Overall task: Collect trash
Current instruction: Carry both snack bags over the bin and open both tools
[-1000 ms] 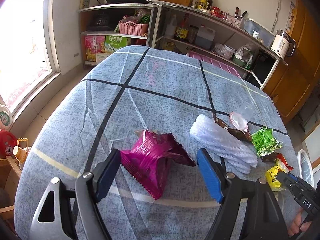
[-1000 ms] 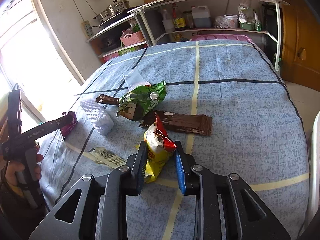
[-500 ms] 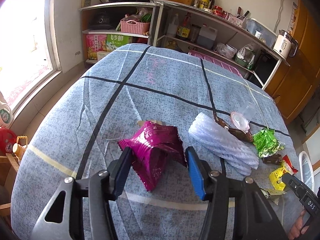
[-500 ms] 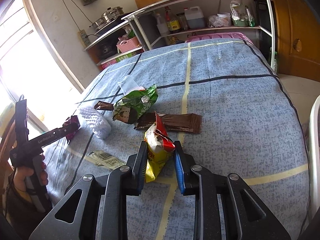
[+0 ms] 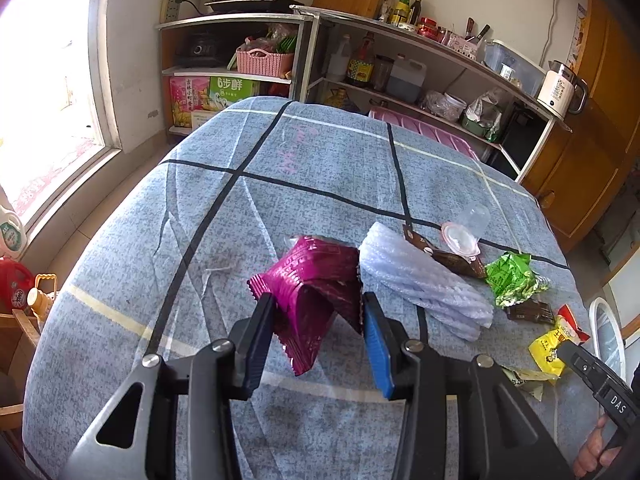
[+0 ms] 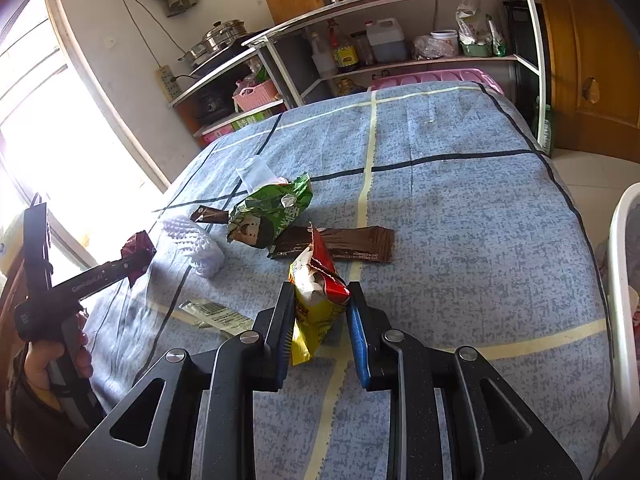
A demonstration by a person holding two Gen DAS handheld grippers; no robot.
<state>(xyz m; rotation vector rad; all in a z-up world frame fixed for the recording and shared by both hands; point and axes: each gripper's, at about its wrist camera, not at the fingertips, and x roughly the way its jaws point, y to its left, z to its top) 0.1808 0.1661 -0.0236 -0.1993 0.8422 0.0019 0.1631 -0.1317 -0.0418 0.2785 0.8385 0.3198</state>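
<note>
My left gripper (image 5: 318,320) has its jaws closing on a crumpled magenta wrapper (image 5: 312,280); both pads press its sides and it bulges up between them, just above the blue checked cloth (image 5: 240,220). My right gripper (image 6: 322,312) is shut on a yellow and red snack bag (image 6: 316,292), held upright over the cloth. A white foam sleeve (image 5: 424,284), a green wrapper (image 6: 276,208), a flat brown wrapper (image 6: 348,242), a clear plastic cup (image 5: 464,228) and a printed label strip (image 6: 216,312) lie on the cloth between the two grippers.
Metal shelves (image 5: 400,60) with bottles, pots and boxes stand behind the table's far edge. A bright window is on the left. A white basket rim (image 6: 616,280) shows at the right edge. A hand (image 6: 52,364) holds the left gripper's handle.
The left jaws came together around the magenta wrapper, which crumpled and rose off the cloth. The right gripper kept its hold on the snack bag and barely moved.
</note>
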